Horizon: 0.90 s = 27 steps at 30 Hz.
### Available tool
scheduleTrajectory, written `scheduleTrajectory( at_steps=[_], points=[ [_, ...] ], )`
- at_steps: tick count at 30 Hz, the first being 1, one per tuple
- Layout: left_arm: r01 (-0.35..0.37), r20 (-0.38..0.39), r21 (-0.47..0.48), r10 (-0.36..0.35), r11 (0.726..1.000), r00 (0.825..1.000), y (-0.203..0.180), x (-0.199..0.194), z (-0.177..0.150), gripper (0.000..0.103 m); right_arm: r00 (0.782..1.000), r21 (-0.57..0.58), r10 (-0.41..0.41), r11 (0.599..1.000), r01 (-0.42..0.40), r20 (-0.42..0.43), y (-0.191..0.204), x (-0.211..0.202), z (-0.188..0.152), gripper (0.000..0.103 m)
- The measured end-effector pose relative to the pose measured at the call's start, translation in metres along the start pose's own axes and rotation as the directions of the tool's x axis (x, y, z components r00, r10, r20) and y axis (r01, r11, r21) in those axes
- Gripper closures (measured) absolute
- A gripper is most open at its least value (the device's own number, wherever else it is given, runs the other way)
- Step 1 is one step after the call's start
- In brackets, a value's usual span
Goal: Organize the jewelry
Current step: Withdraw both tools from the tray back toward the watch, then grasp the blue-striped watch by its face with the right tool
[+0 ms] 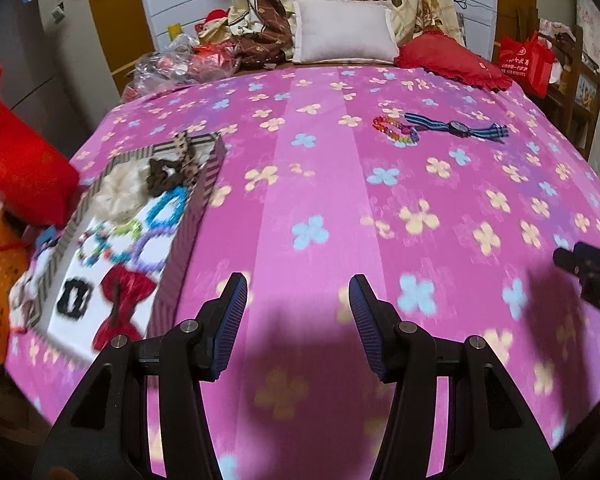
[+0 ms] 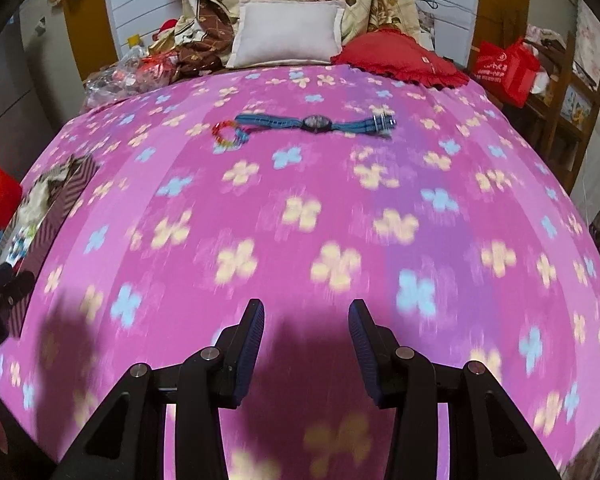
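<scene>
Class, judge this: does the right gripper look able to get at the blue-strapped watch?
Probably yes: the right gripper is open and empty, and only bare bedspread lies before the watch.

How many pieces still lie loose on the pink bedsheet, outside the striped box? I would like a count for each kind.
Bead bracelet: 1
Wristwatch with a blue striped strap: 1
Total: 2

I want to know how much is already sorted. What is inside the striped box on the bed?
The striped box holds a red bow, beaded bracelets, a black clip, a cream scrunchie and a brown bow. Anything under them is hidden.
</scene>
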<state>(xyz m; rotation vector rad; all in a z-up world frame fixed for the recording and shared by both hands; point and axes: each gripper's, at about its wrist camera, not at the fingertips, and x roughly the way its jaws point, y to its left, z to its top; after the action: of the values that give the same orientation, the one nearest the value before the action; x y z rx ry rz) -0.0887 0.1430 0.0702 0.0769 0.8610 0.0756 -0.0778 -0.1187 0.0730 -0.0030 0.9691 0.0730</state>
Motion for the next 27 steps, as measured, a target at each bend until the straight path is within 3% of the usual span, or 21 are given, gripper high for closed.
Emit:
scheduleTrajectory(
  at_steps=[5,9,16,21,27],
  points=[
    [0.058,-0.018,-0.004,-0.058,0.998,0.998,-0.002,0.035,0.02,0.05,0.999,-0.004,-0.02,1.0,0.02,-0.04,-0.011,0.052,0.069,0.061],
    [0.144,0.001,-0.016,-0.144,0.989,0.99,0.002,0.041,0.017,0.05,0.997,0.048,-0.016,0.999,0.02,-0.081,-0.022,0.1,0.138,0.061],
    [0.195,-0.023,-0.025,-0.196,0.981,0.98,0.008,0.052,0.012,0.05,0.989,0.121,-0.042,0.991,0.06,-0.143,-0.028,0.178,0.225,0.061],
    [0.197,-0.063,-0.061,-0.201,0.978,0.978,0.016,0.067,0.01,0.05,0.982,0.183,-0.007,0.982,0.042,-0.188,-0.033,0.216,0.243,0.061],
    [0.188,-0.088,-0.063,-0.193,0.98,0.977,0.015,0.075,0.006,0.05,0.979,0.181,0.028,0.983,0.009,-0.201,-0.033,0.209,0.229,0.061]
  ],
)
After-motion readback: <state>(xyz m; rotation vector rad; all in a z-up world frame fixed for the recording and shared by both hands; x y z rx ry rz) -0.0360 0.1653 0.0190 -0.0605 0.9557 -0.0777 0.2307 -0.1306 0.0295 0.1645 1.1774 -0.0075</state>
